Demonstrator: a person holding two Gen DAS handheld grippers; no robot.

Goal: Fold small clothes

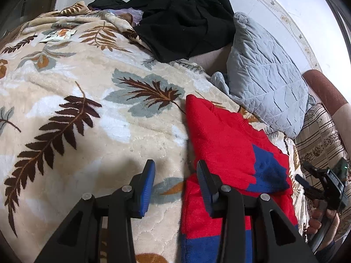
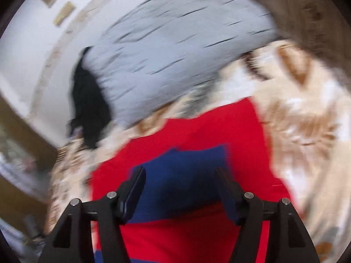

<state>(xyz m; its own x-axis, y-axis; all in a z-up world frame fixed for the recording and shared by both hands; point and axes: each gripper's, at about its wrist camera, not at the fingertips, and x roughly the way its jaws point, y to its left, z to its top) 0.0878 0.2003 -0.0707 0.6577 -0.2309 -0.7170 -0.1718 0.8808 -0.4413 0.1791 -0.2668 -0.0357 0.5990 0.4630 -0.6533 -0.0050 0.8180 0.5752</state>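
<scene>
Red sweater (image 1: 221,135) laid on leaf-print blanket (image 1: 87,100) | grey pillow (image 1: 263,76), black garment (image 1: 186,22) piled behind | left claw (image 1: 175,175), right claw (image 2: 179,184) both apart, nothing gripped

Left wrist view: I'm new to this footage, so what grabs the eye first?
A bright red sweater with blue patches lies partly folded on a cream leaf-patterned blanket, just ahead of the open left claw. Behind it sit a black garment and a grey quilted pillow.

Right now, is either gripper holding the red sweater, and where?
Nothing is held. The left gripper and right gripper both stand open above the red and blue sweater, with no cloth between the pads.
</scene>
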